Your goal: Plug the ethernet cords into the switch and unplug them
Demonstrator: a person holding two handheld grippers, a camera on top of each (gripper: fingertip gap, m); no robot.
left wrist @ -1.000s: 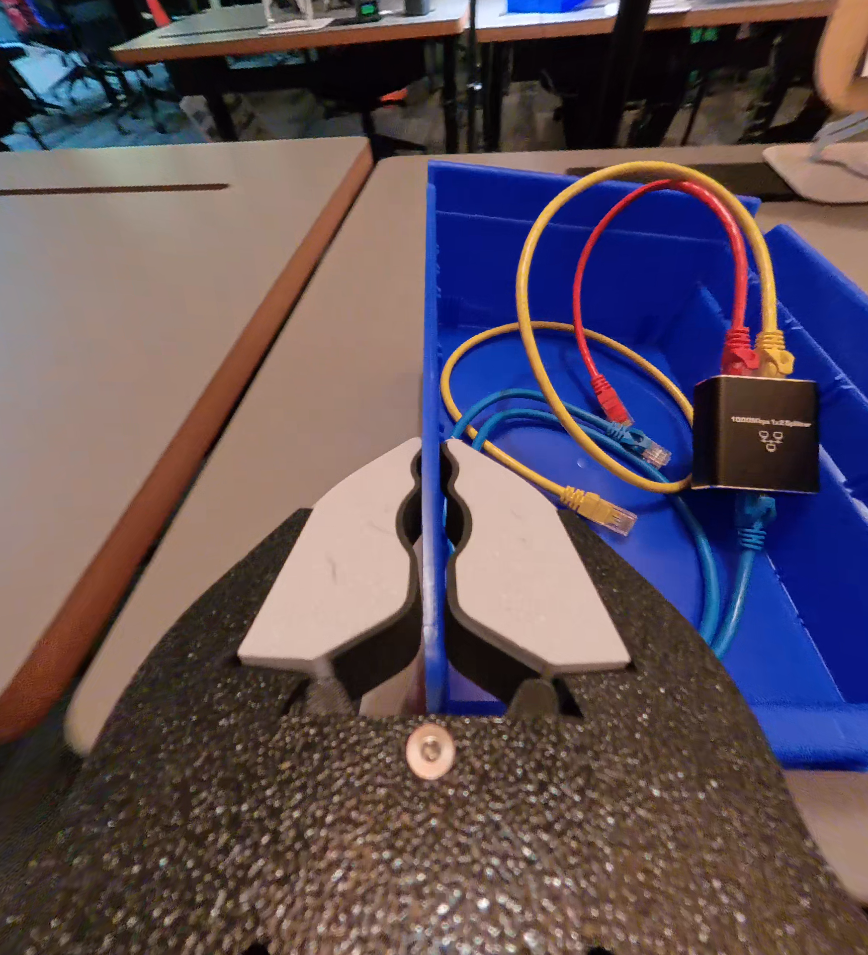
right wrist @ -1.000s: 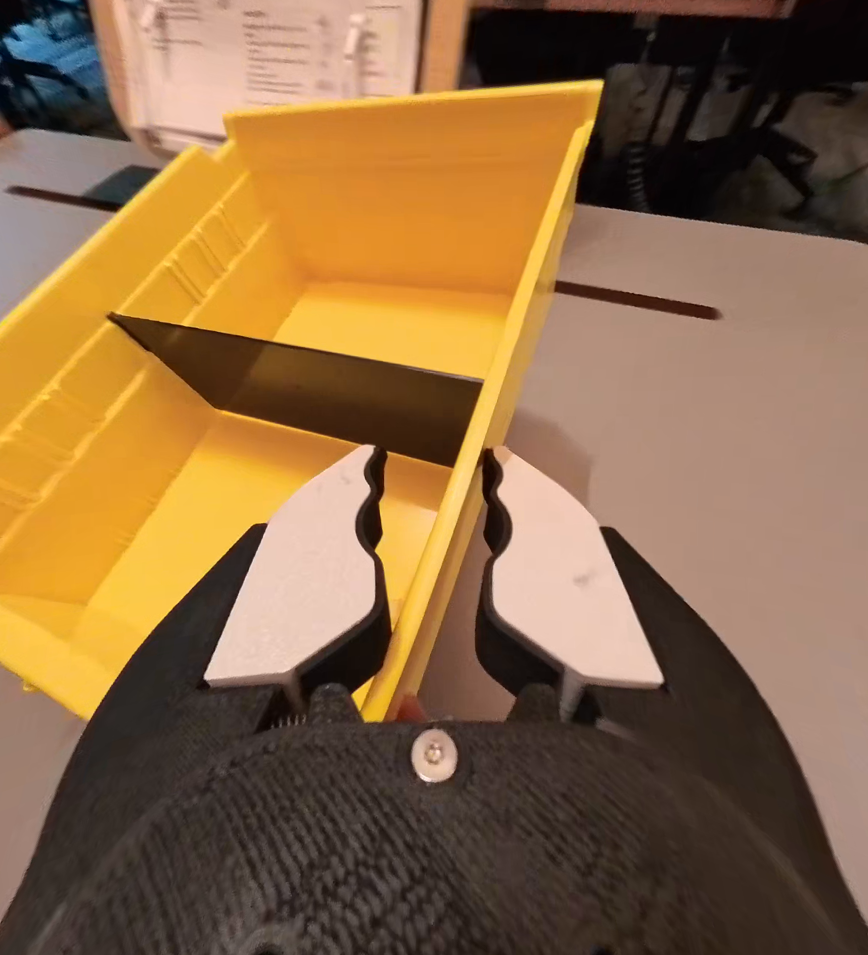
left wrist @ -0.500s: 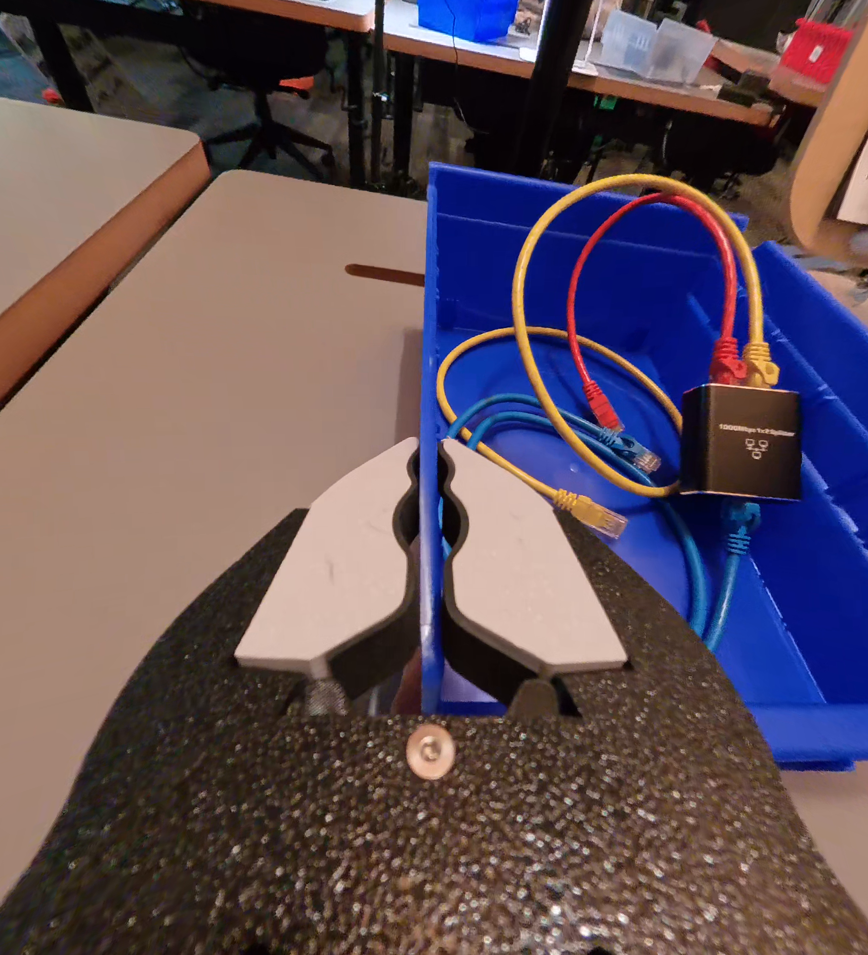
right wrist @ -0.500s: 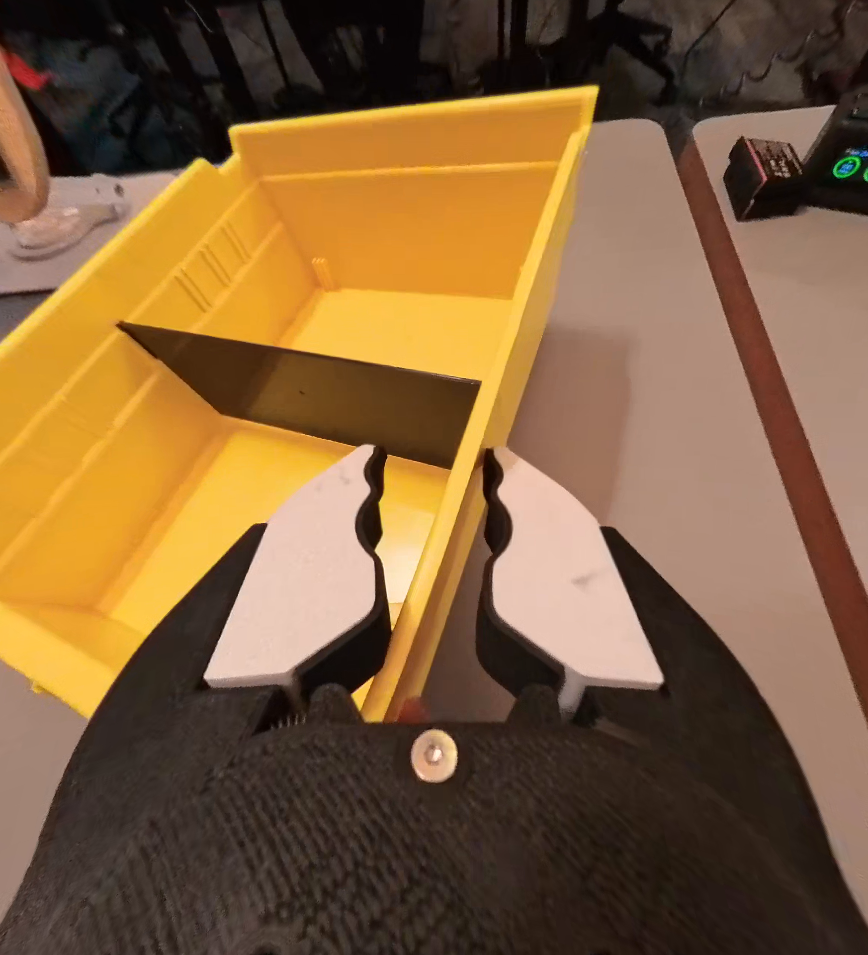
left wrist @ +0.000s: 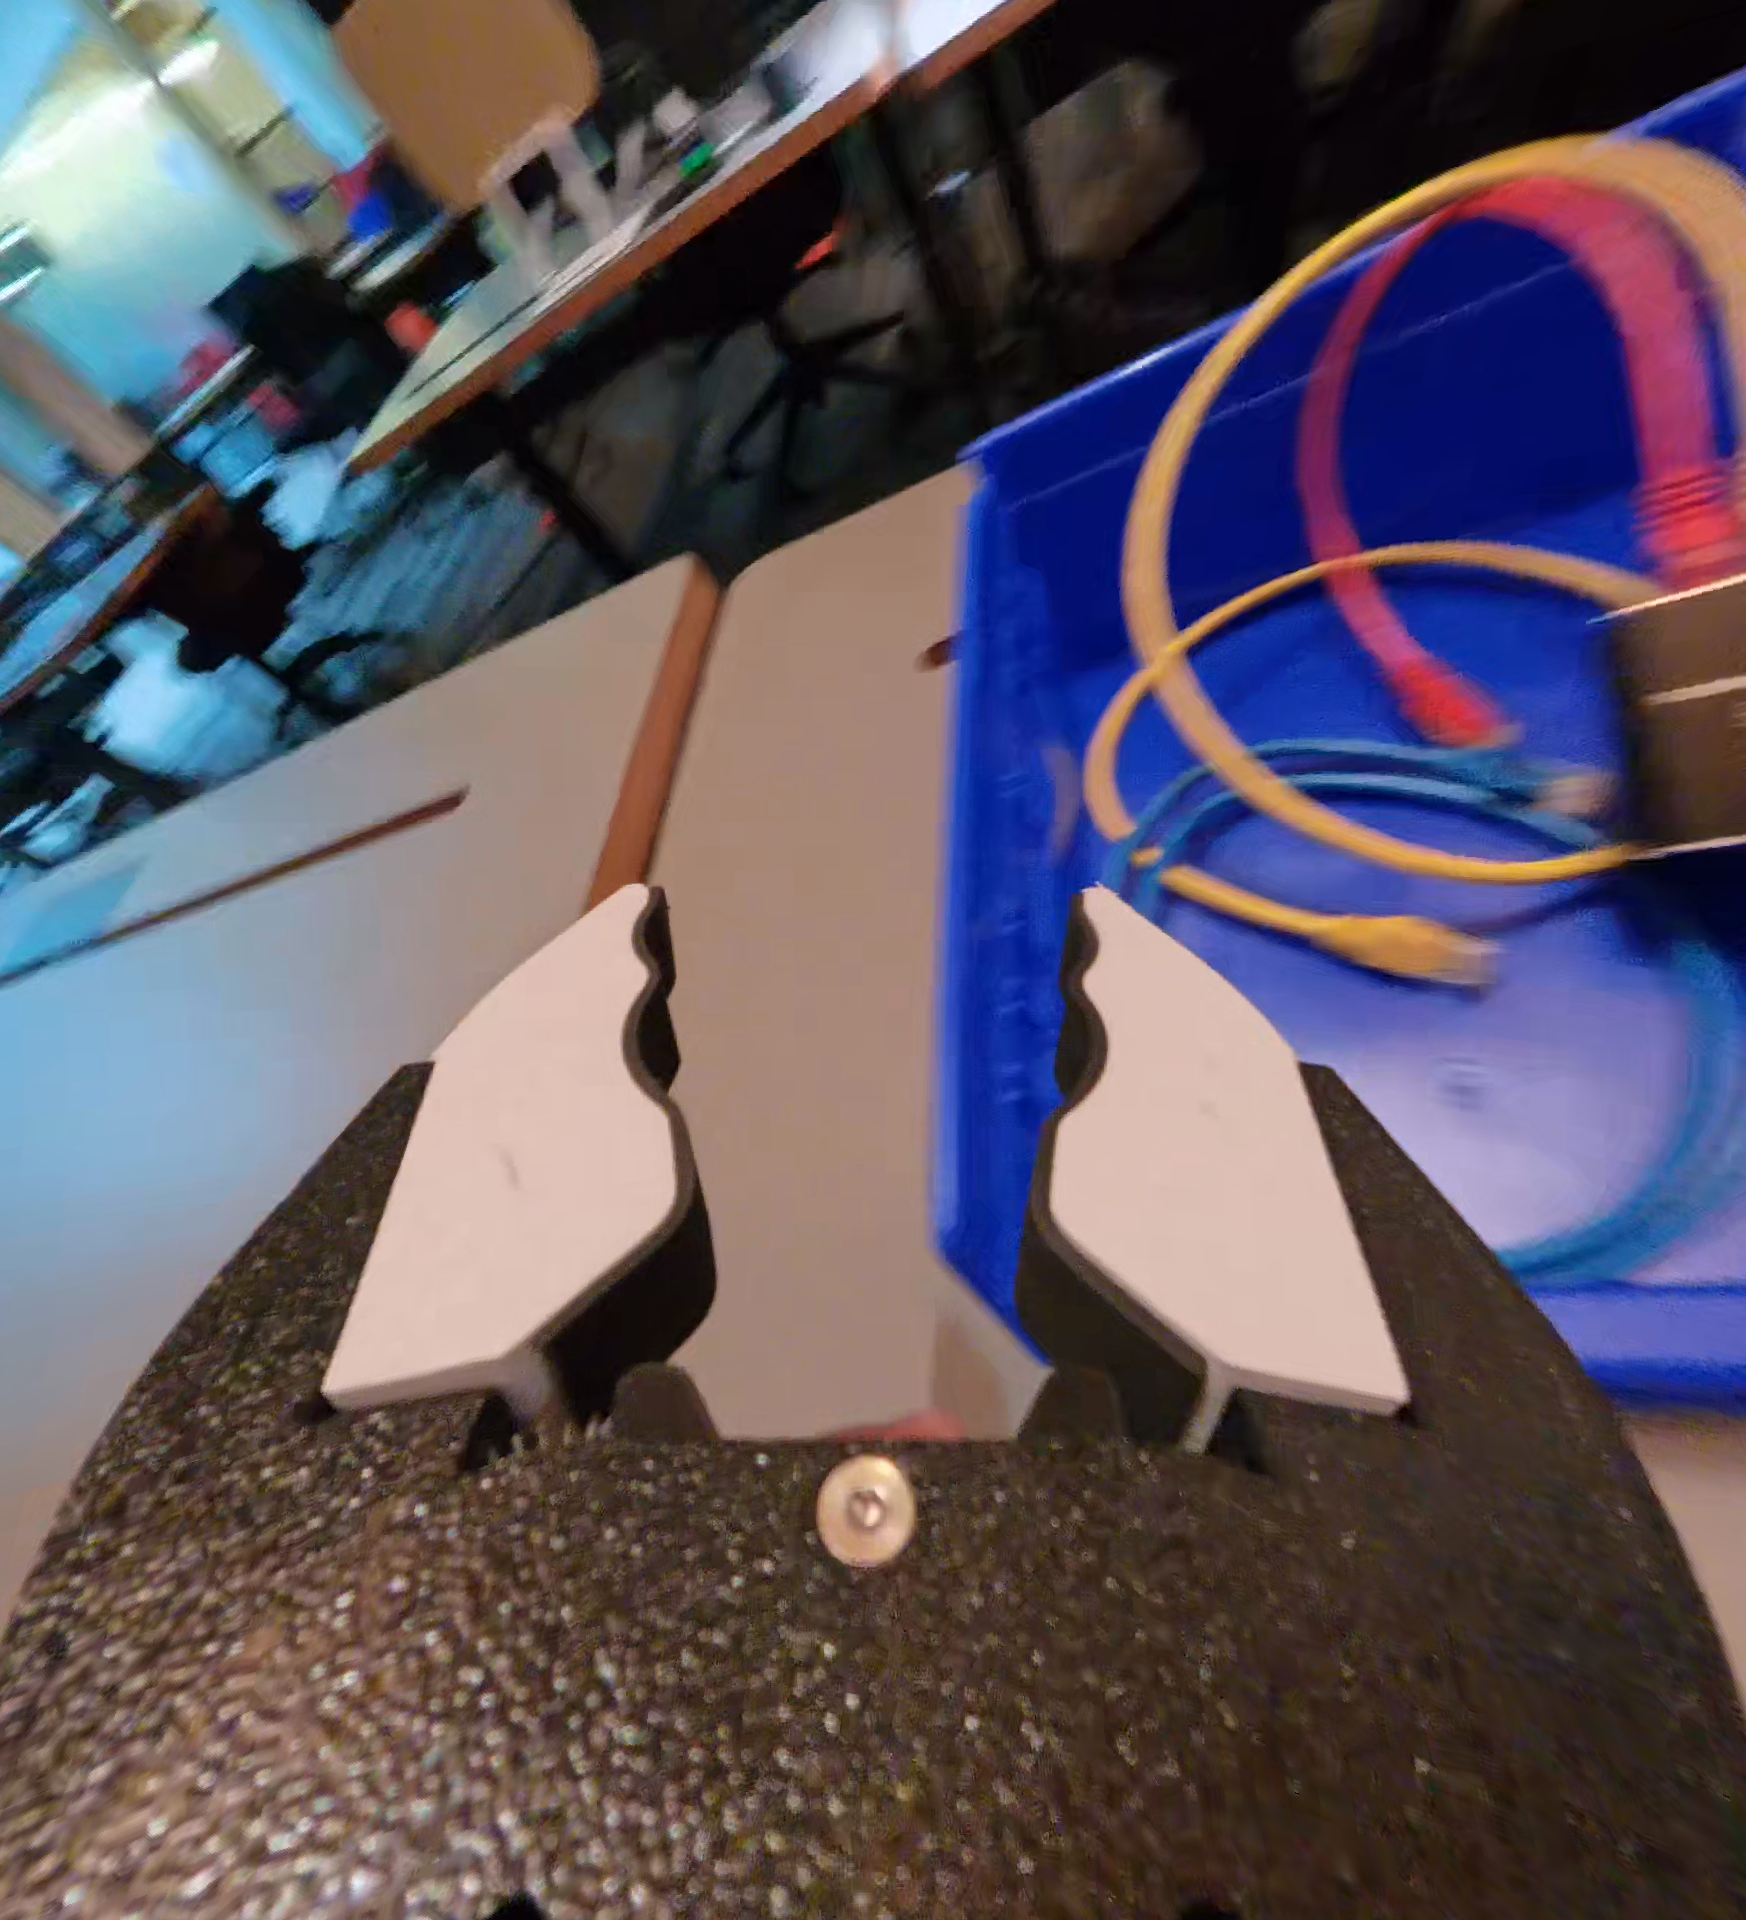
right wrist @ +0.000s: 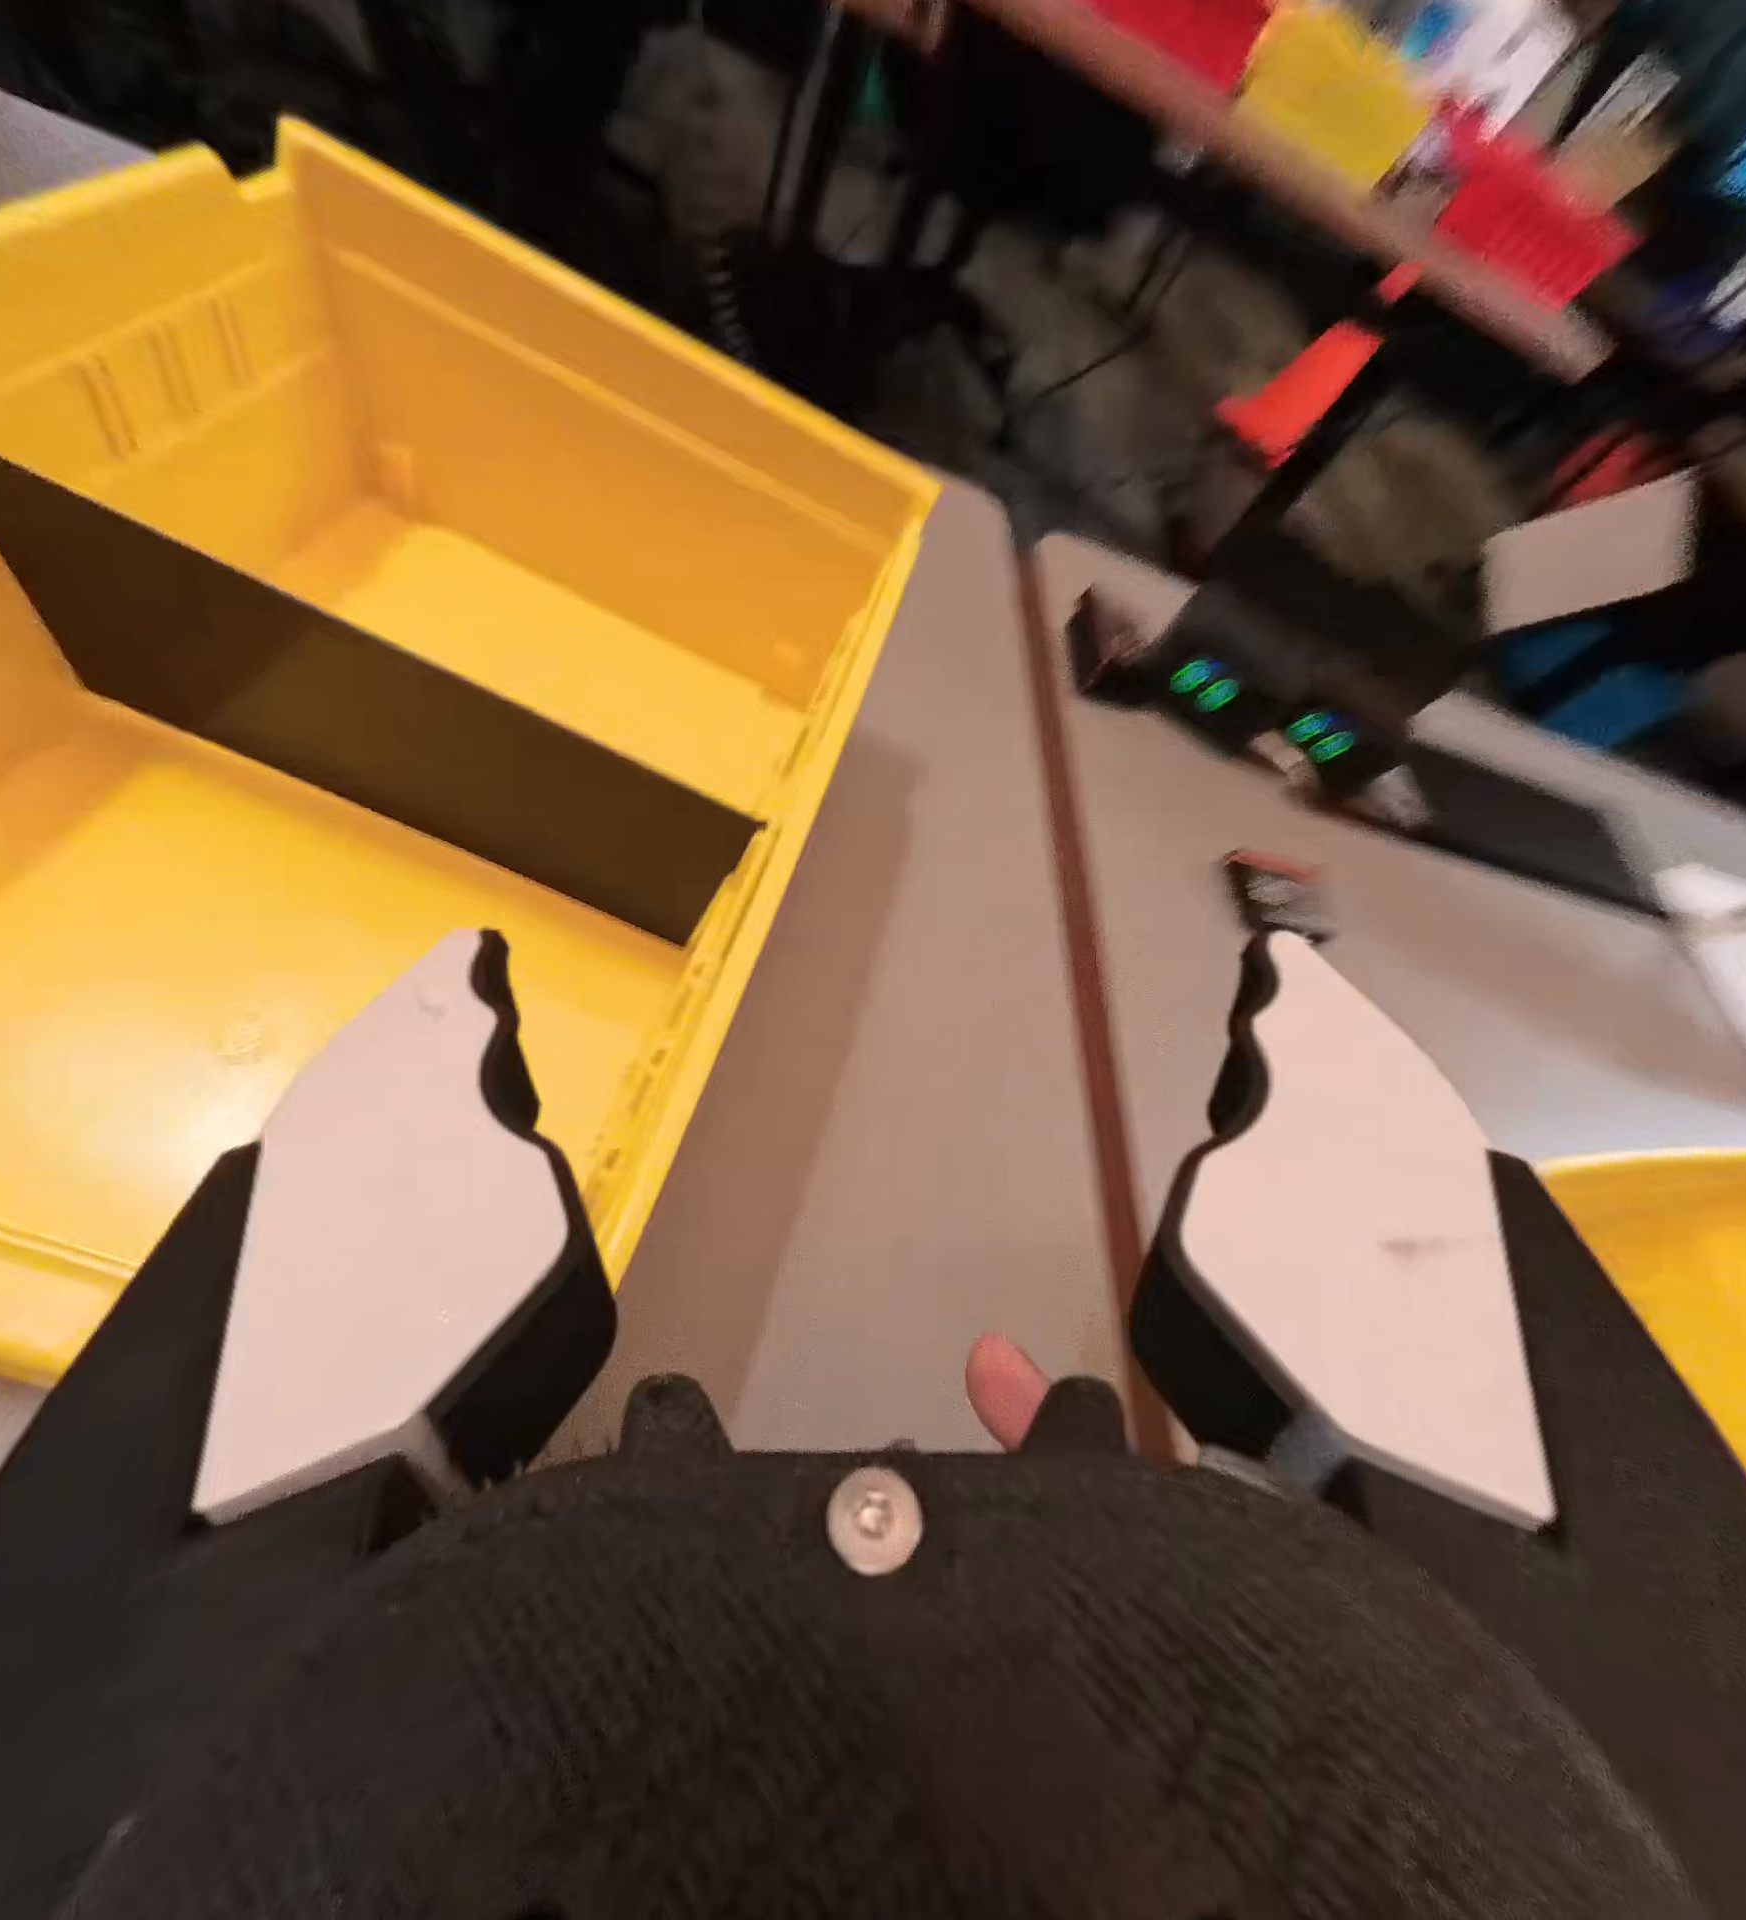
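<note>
Your left gripper (left wrist: 867, 914) stands with its fingers well apart and empty, over bare grey table top (left wrist: 807, 935) just left of the blue plastic bin (left wrist: 962, 1039). Your right gripper (right wrist: 874, 940) is likewise spread wide and holds nothing; it sits over the table just right of the yellow plastic bin with a black divider (right wrist: 744, 987).

The work lies in the blue bin. The small black box-shaped switch (left wrist: 1742, 717) sits at its right side, blurred in the left wrist view. A red ethernet cord (left wrist: 1368, 582) and a yellow ethernet cord (left wrist: 1155, 582) arch up and appear seated side by side in its far face. A blue ethernet cord (left wrist: 1679, 1174) loops on the bin floor; whether it is plugged in cannot be told. A loose yellow plug (left wrist: 1399, 940) lies near the bin's middle.

Judgement: neither gripper is engaged with cord or switch, so you stand between steps. The next move calls for bringing one gripper in to steady the switch and the other onto a plug, squarely enough to press its latch.
</note>
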